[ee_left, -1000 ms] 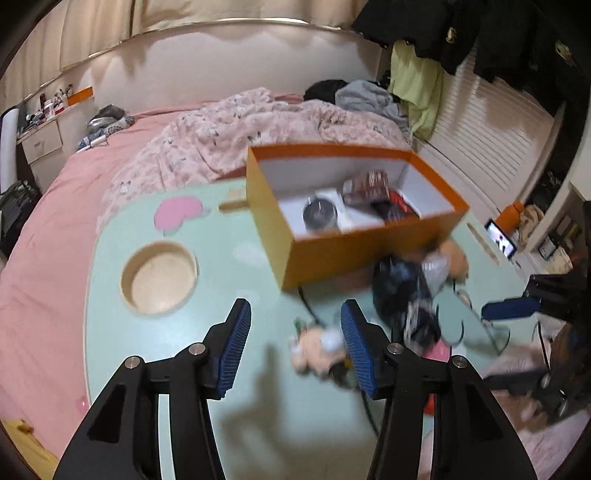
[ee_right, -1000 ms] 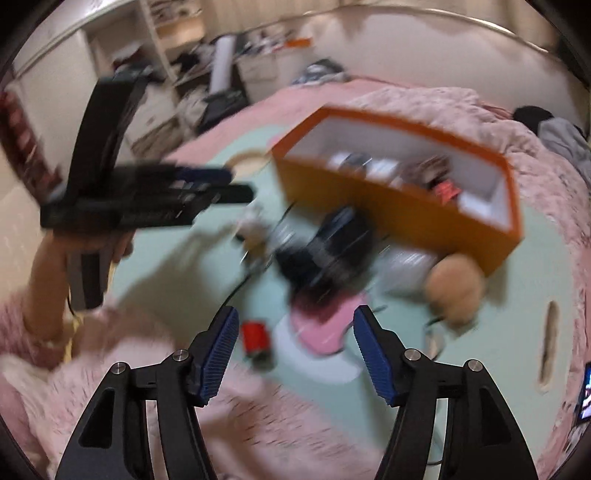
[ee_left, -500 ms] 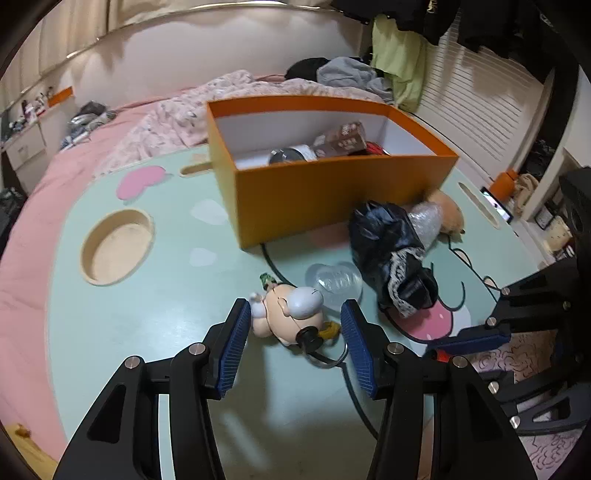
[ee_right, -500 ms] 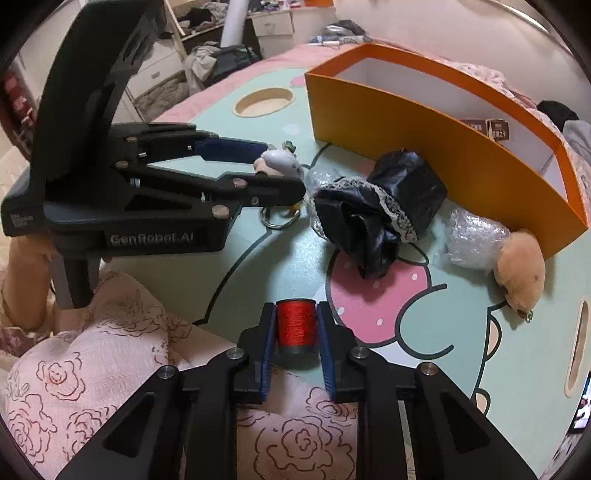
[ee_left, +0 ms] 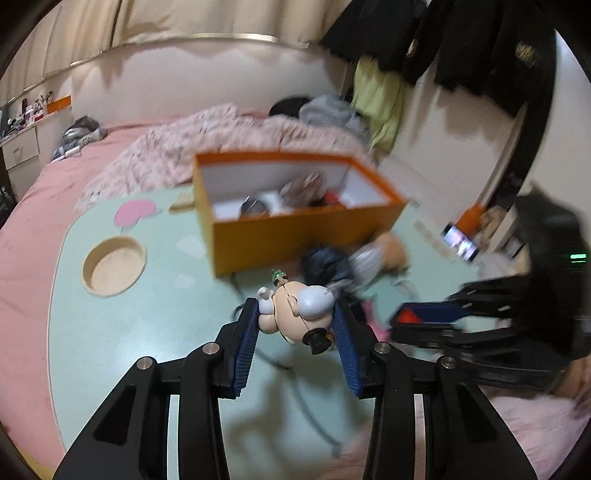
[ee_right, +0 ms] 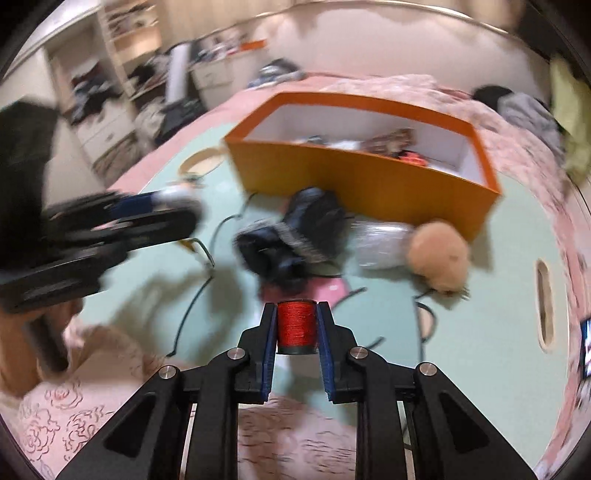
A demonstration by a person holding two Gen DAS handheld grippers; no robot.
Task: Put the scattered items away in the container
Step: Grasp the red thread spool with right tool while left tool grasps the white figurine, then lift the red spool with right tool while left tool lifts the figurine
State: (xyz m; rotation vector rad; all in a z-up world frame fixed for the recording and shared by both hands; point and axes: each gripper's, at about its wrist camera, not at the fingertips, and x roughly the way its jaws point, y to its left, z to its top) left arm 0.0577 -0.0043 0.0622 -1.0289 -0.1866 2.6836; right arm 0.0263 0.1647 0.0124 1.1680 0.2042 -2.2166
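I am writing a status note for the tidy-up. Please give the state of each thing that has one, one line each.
left gripper: closing on the toy.
pig toy: between the left pads, lifted.
right gripper: shut.
red thread spool: clamped, upright.
orange box: open, partly filled.
black bundle: on the table.
plush toy: on the table, outside the box.

Pink bed (ee_left: 33, 206) (rumpled quilt) beneath cream curtains (ee_left: 177, 18).

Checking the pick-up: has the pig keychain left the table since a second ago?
Yes. The pig keychain is gripped in the left gripper, raised toward the orange box.
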